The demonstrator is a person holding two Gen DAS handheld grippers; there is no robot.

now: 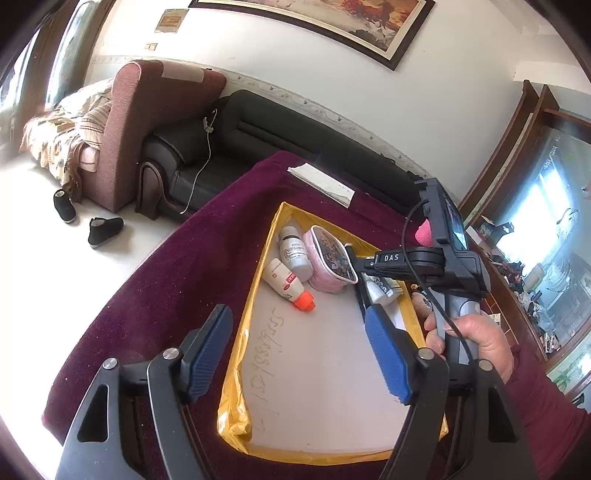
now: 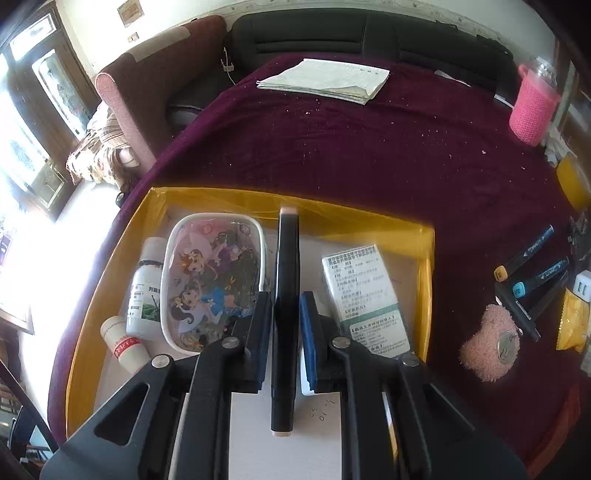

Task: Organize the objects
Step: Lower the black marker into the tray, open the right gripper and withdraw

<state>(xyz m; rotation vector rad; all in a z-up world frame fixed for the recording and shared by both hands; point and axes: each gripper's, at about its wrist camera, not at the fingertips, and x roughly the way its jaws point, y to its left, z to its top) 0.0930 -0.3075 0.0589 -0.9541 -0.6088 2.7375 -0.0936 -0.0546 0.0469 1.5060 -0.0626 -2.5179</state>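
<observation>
The yellow-rimmed box (image 2: 424, 236) is crowded along its far wall: two bottles (image 2: 142, 295), a cartoon pouch (image 2: 210, 280) and a medicine carton (image 2: 364, 295) lie side by side there. Its near floor is bare. Right of the box, markers (image 2: 532, 258) and a fuzzy pink pouch (image 2: 487, 347) clutter the bench (image 2: 369, 147); beyond it lies open cloth up to the papers (image 2: 325, 79).

Pretty clearly somebody's living room at home. A black leather sofa (image 1: 236, 147) is sitting along the wall next to a maroon armchair (image 1: 147, 122), a big framed painting (image 1: 332, 22) is hanging above, and a pair of black shoes (image 1: 85, 218) is lying on the floor. A wooden display cabinet (image 1: 535, 206) is standing off to one side.
</observation>
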